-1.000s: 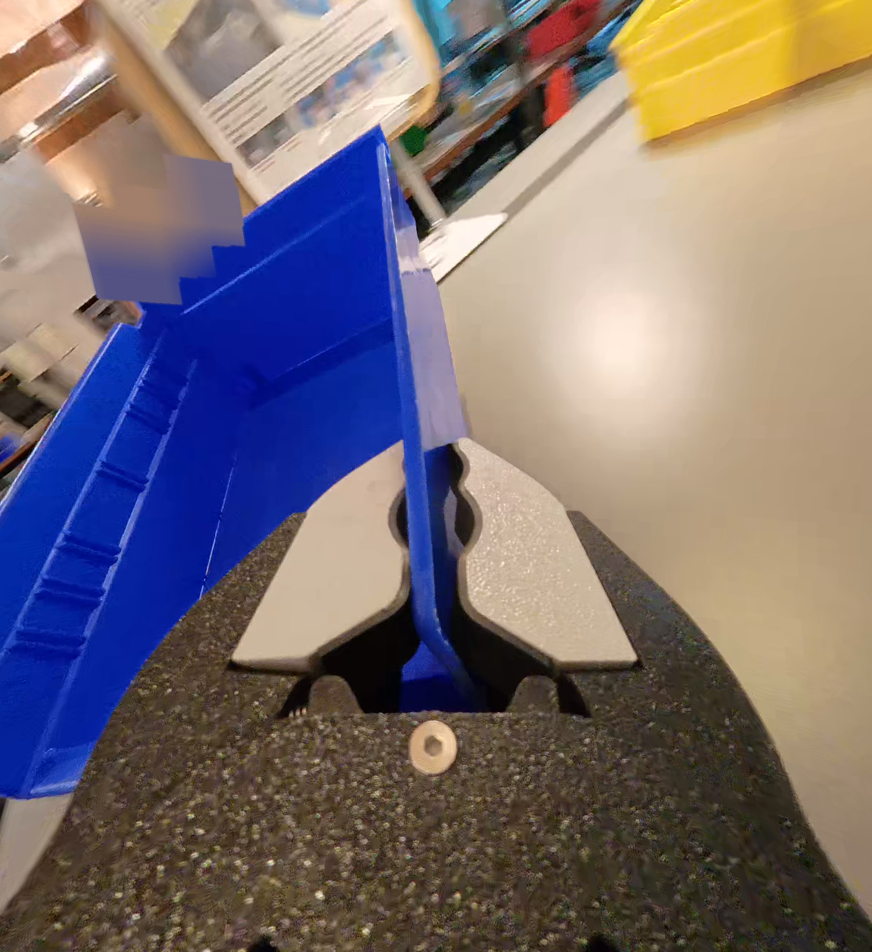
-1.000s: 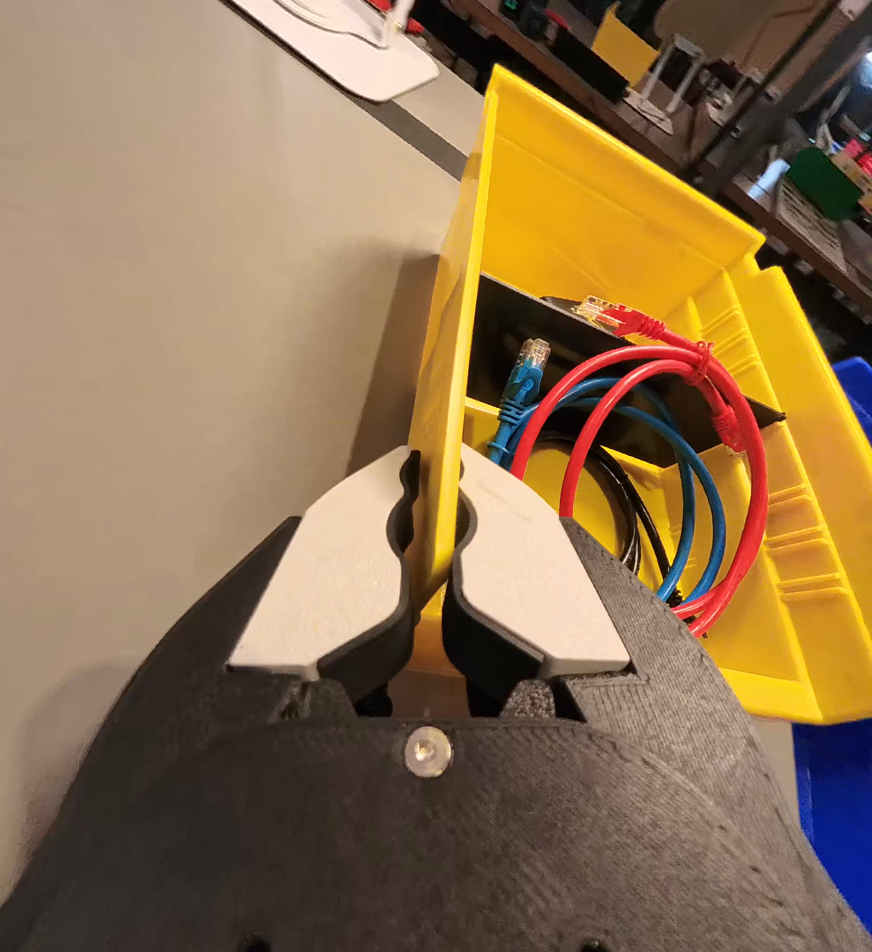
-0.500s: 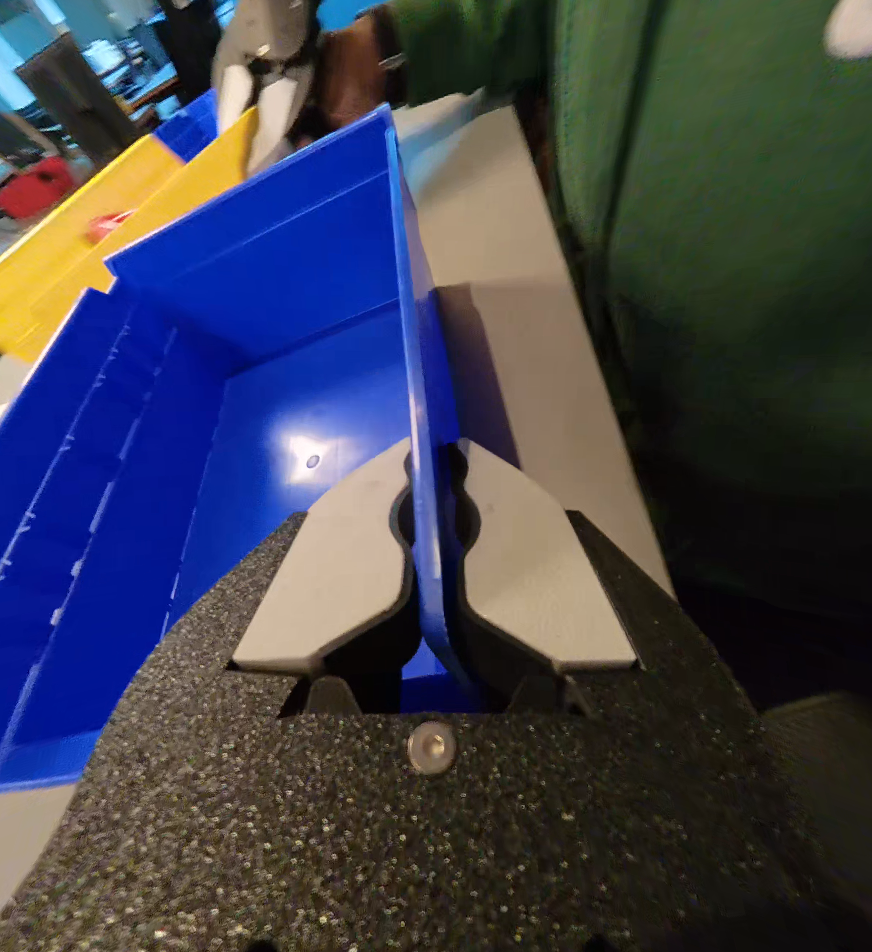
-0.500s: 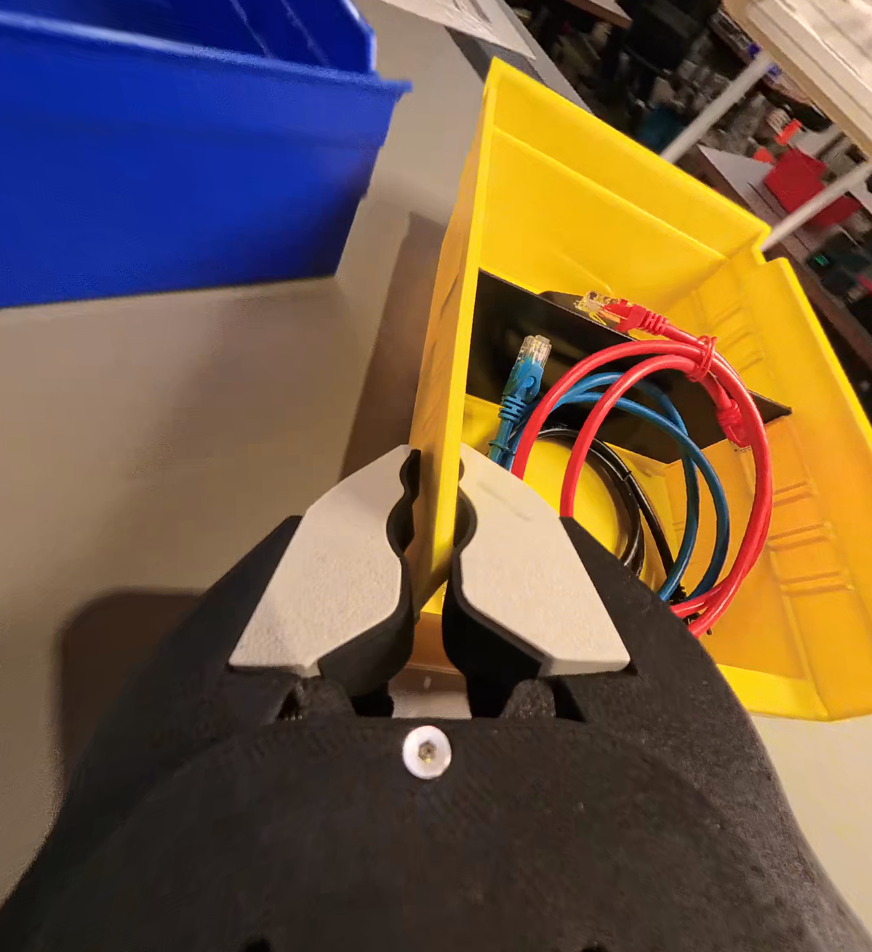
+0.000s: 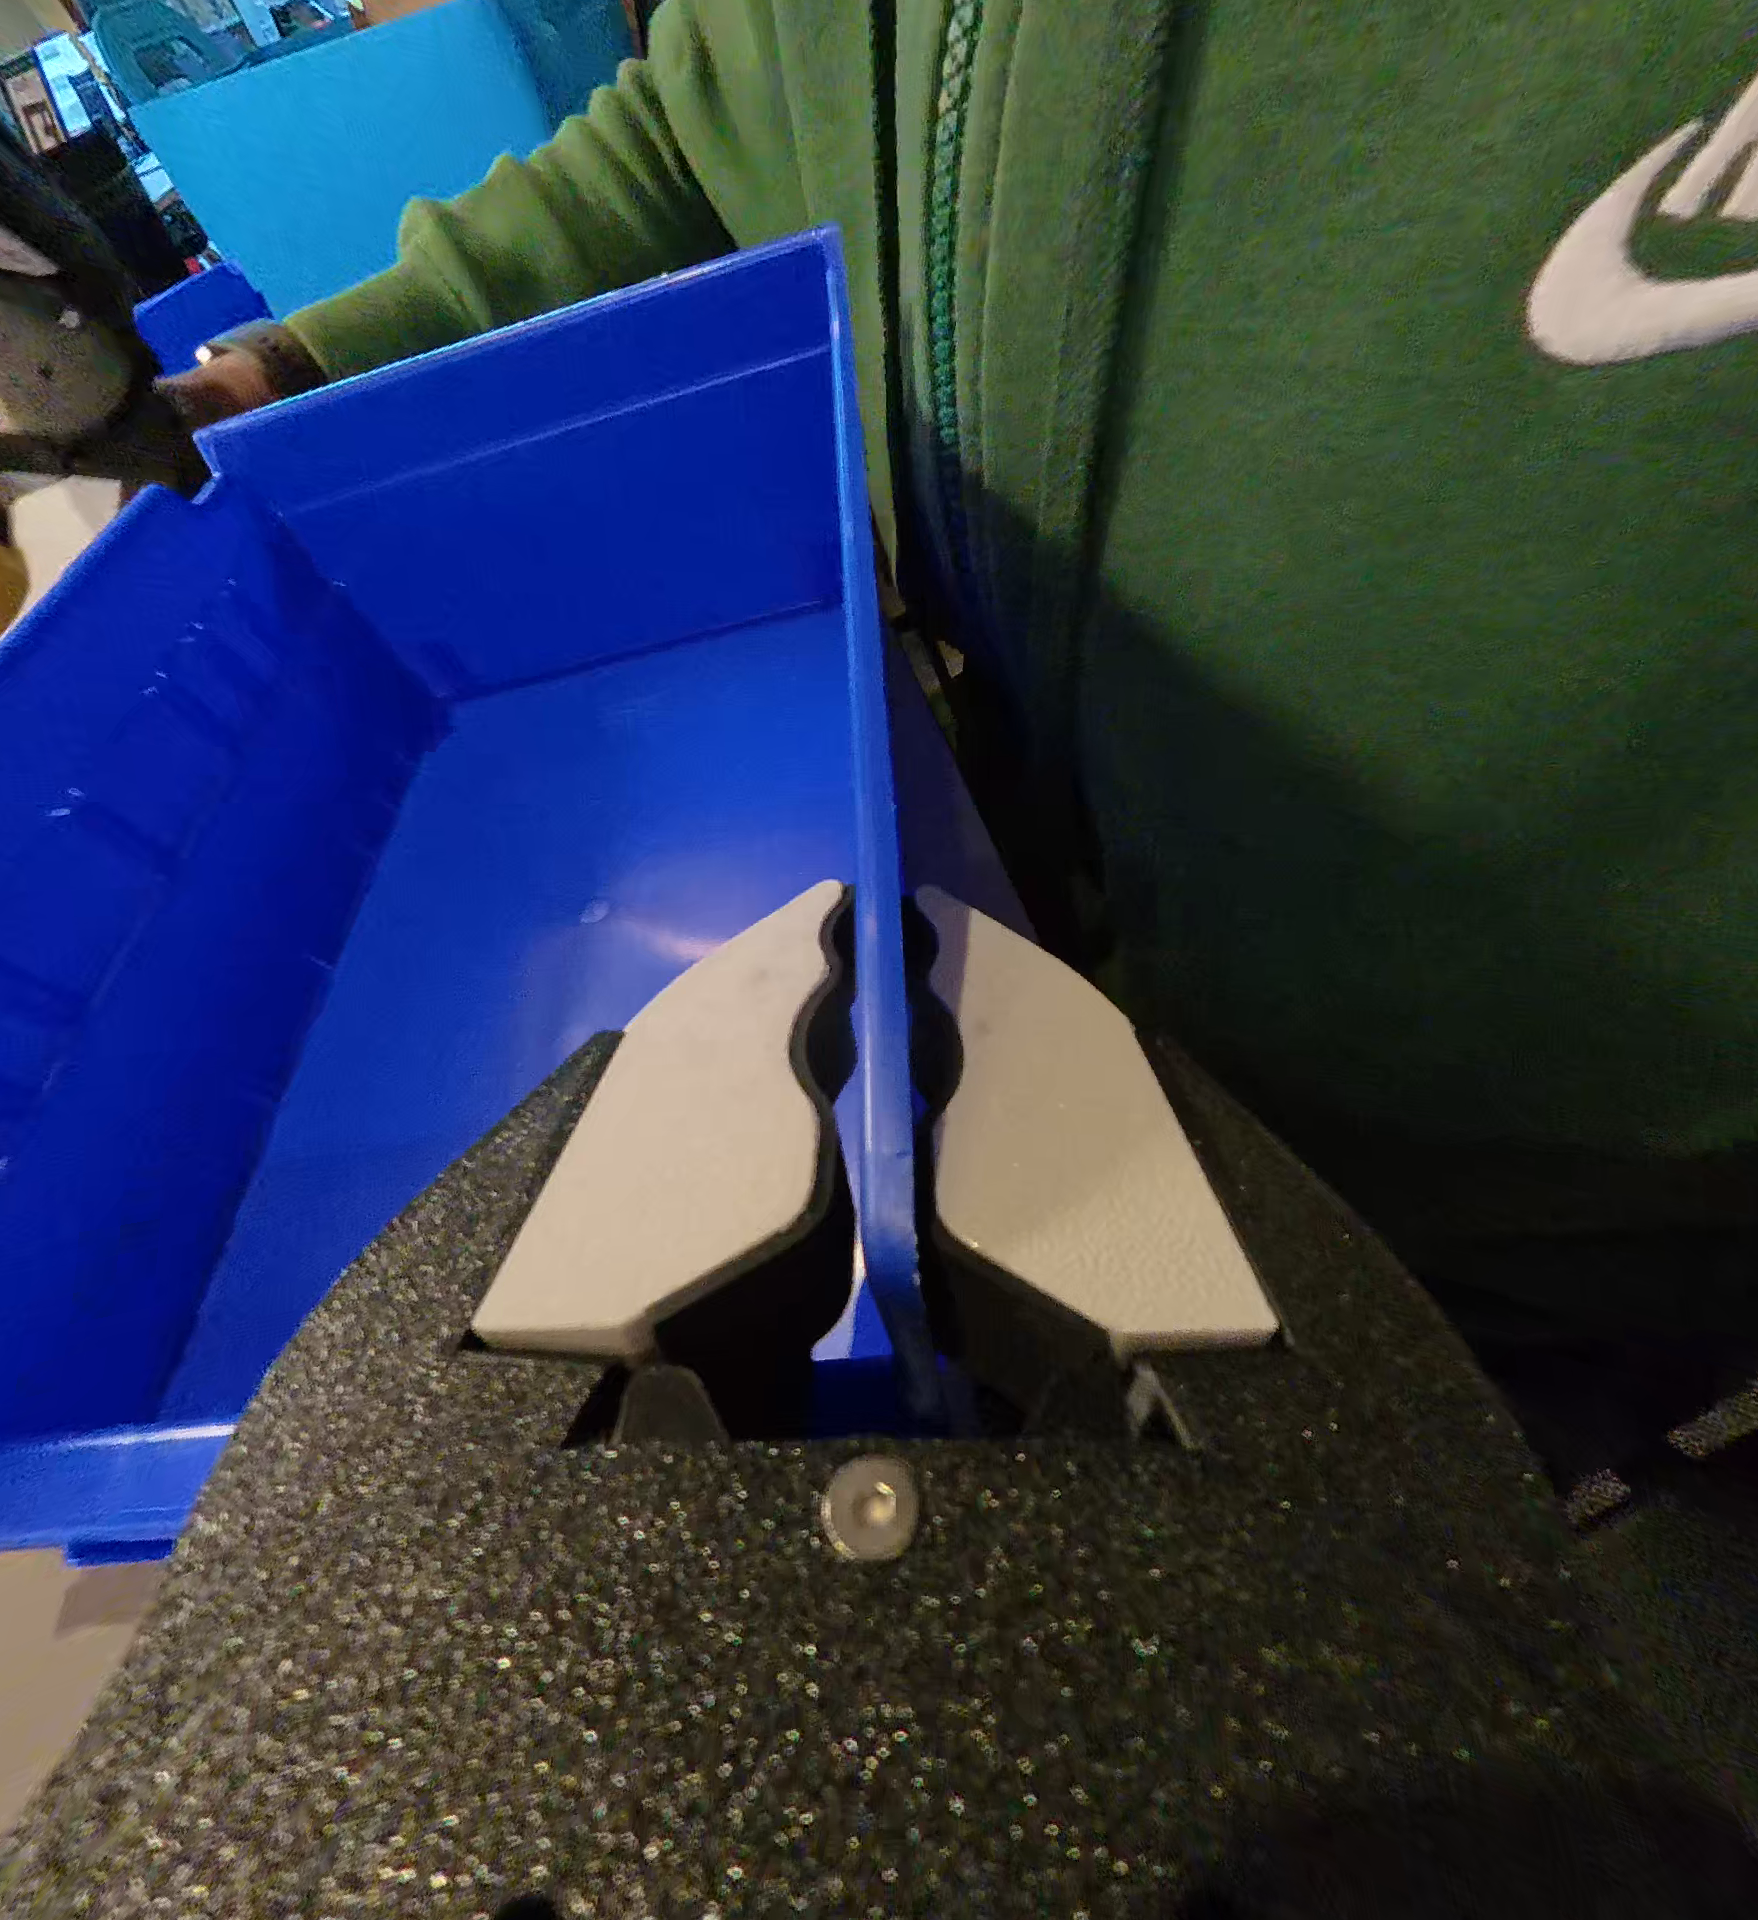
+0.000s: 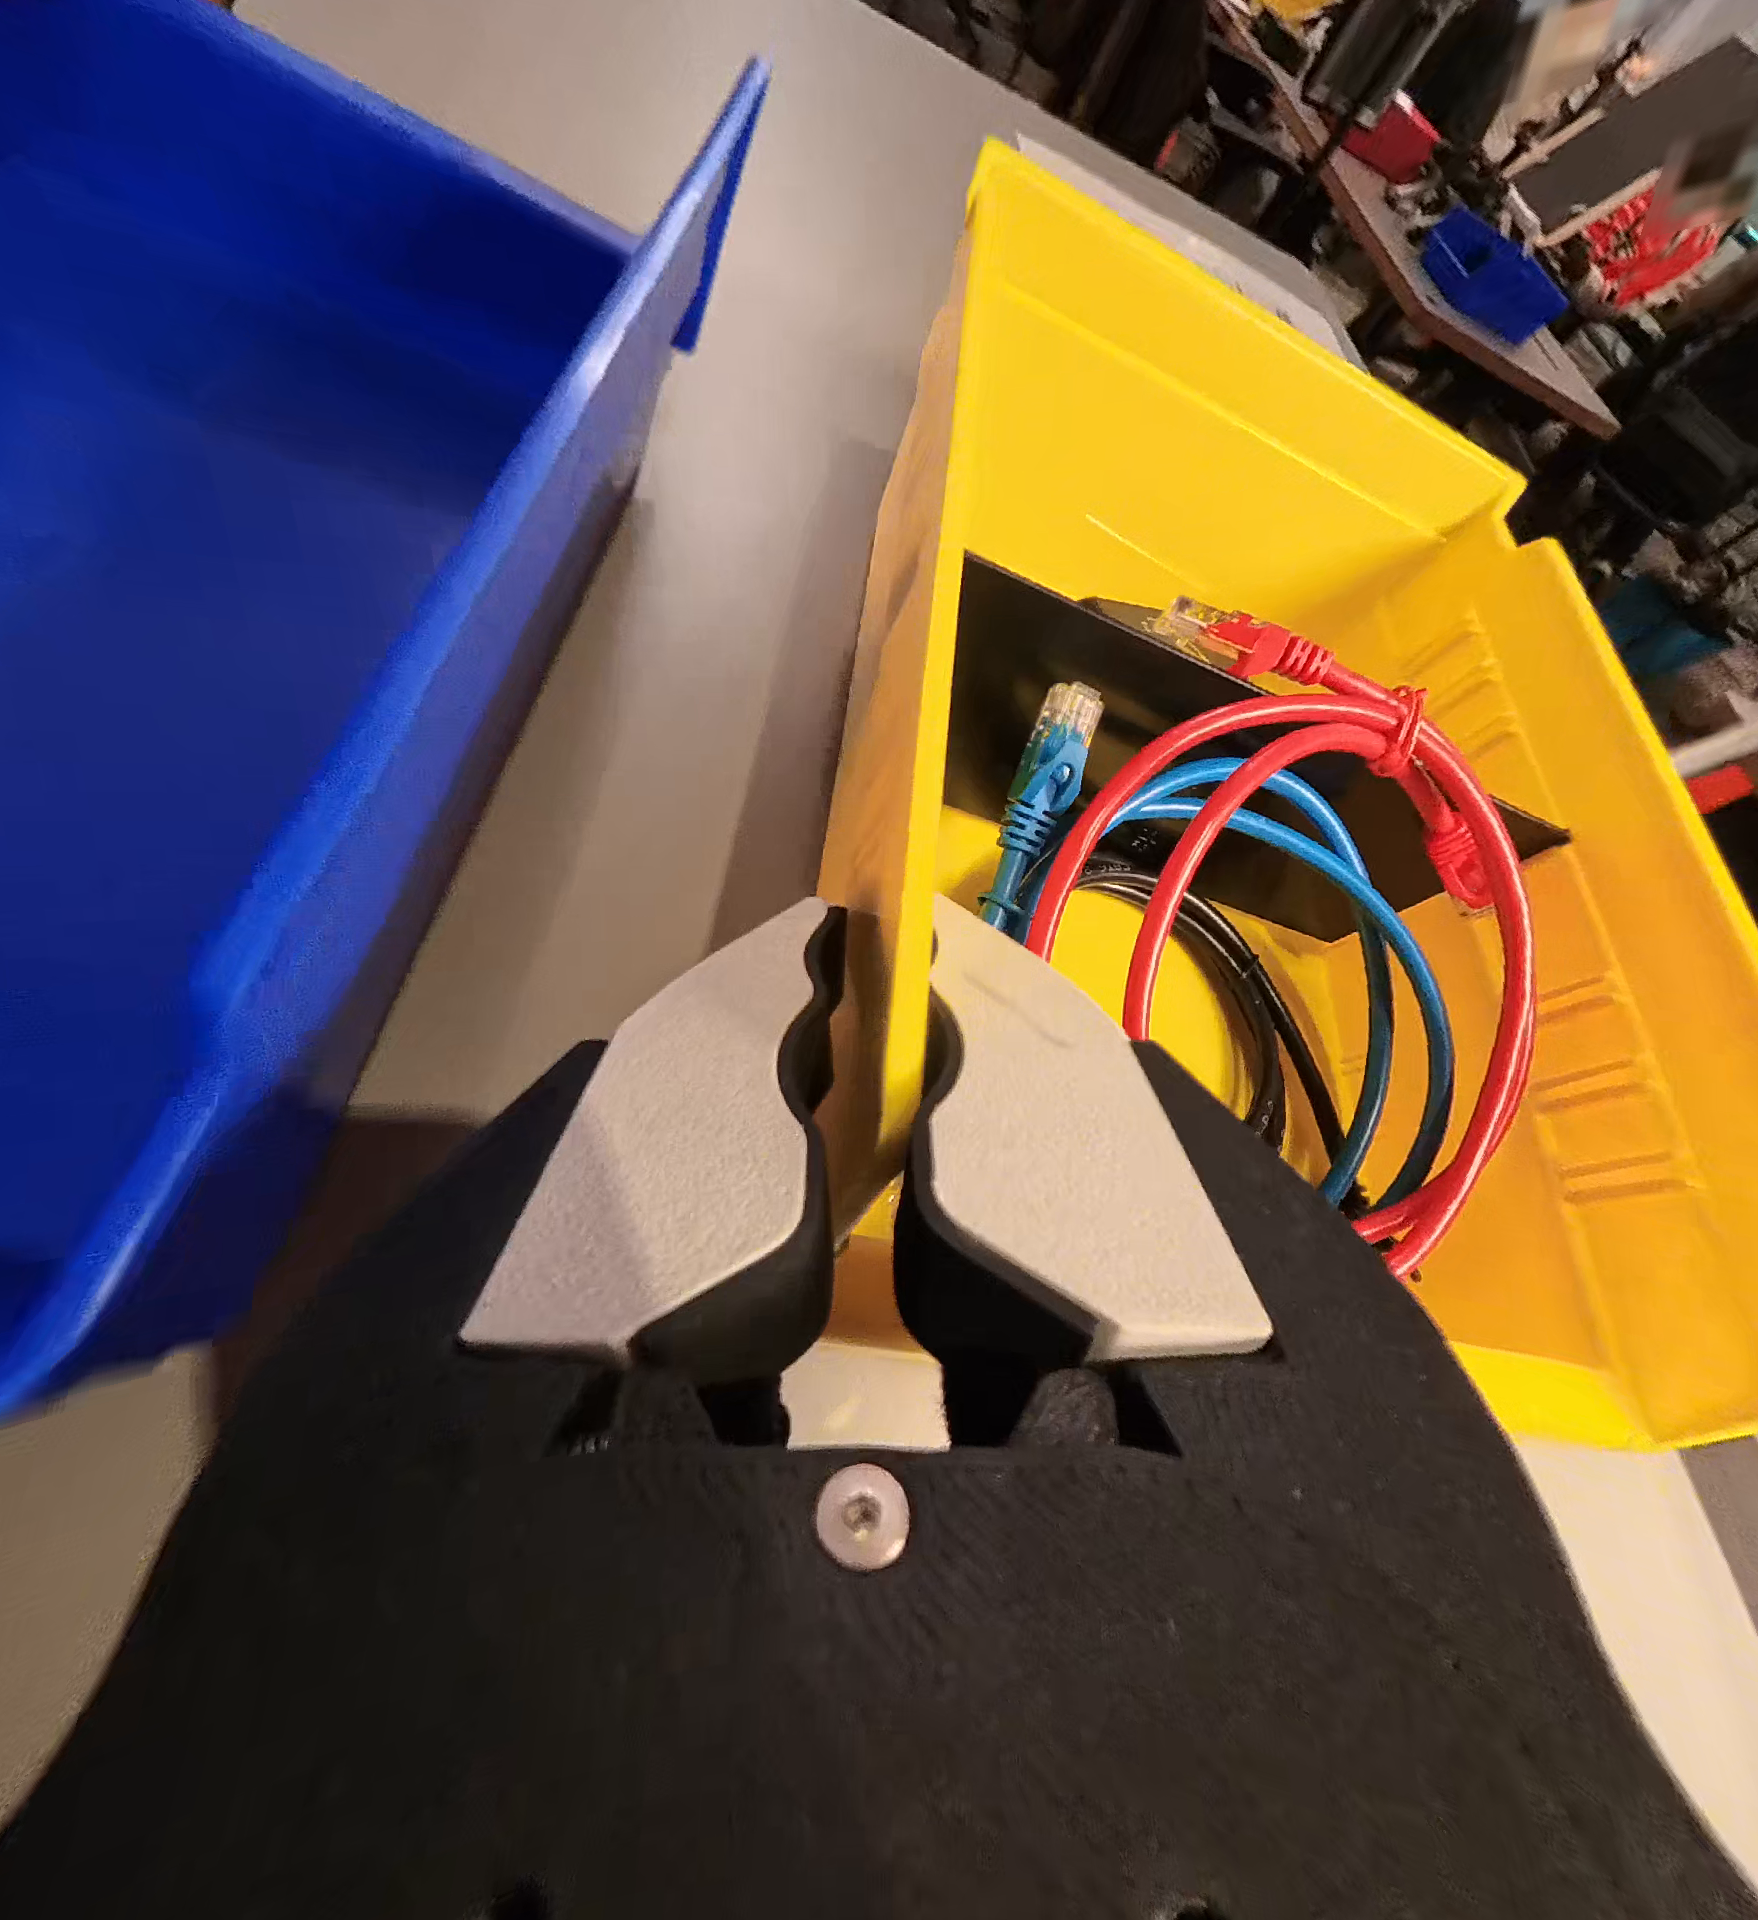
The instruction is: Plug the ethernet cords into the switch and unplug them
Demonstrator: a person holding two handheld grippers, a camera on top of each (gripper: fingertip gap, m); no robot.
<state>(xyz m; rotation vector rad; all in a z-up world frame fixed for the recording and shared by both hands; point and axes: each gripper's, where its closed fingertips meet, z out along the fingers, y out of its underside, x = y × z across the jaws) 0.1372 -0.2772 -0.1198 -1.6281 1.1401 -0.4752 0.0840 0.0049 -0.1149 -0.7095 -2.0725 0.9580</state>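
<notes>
My left gripper (image 5: 880, 920) is shut on the right side wall of an empty blue bin (image 5: 501, 862). My right gripper (image 6: 880, 920) is shut on the left side wall of a yellow bin (image 6: 1218, 447). Inside the yellow bin lie a black switch (image 6: 1020, 665), a coiled red ethernet cord (image 6: 1498, 883), a coiled blue ethernet cord (image 6: 1046, 779) and a black cable (image 6: 1259, 987). No cord is plugged into the switch. The blue bin also shows at the left of the right wrist view (image 6: 231, 623).
The bins are over a grey table (image 6: 709, 644). A person in a green sweatshirt (image 5: 1374, 623) stands right behind the blue bin. Shelves and clutter fill the background at the upper right of the right wrist view (image 6: 1581, 208). A small blue bin (image 6: 1488, 270) sits on a far bench. Spacing between my two grippers at the tips: around 30 centimeters.
The left gripper has swung the blue bin round towards the person, whose sweatshirt now fills the right side. The yellow bin has moved with the right gripper; the blue bin now looms close on its left.
</notes>
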